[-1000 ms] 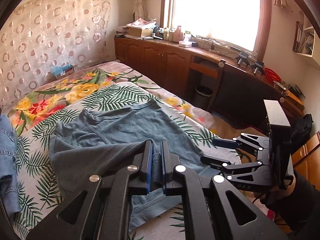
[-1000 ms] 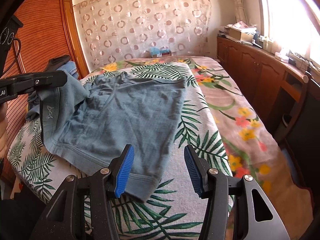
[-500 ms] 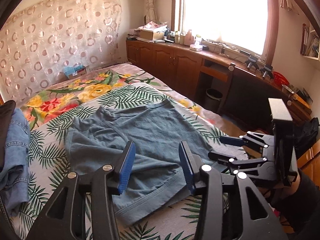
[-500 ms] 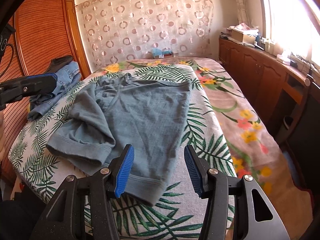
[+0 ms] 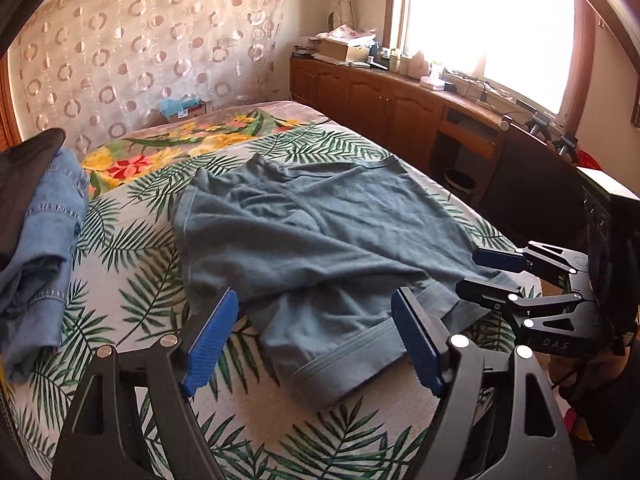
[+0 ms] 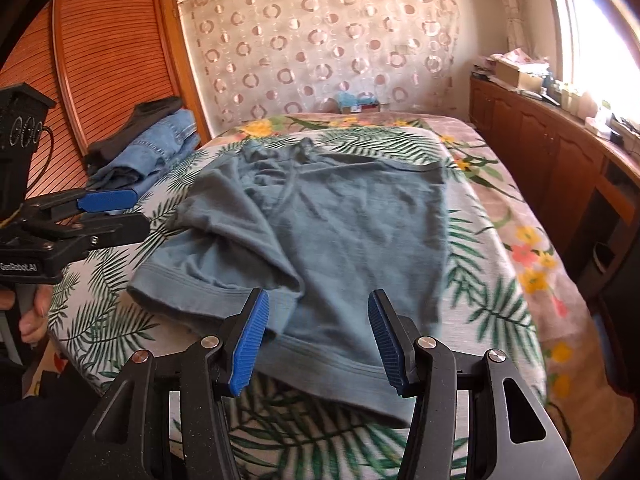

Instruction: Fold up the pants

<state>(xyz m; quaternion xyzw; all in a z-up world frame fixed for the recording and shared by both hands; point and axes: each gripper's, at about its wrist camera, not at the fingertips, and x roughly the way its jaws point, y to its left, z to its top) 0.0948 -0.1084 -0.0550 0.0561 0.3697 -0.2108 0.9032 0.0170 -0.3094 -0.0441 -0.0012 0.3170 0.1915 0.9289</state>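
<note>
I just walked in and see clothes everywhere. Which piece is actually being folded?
Look at the bed with the palm-leaf cover. In its middle lie the grey-blue pants, one leg flopped over the other. Unlike the denim pile by the wooden wardrobe, they are soft knit with ribbed hems.

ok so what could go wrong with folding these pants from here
The folded-over leg lies bunched and crooked on the pants, so creases may get pressed in. The hem sits near the bed edge and could slide off. The left gripper, jaws opening and empty, might snag it.
</note>
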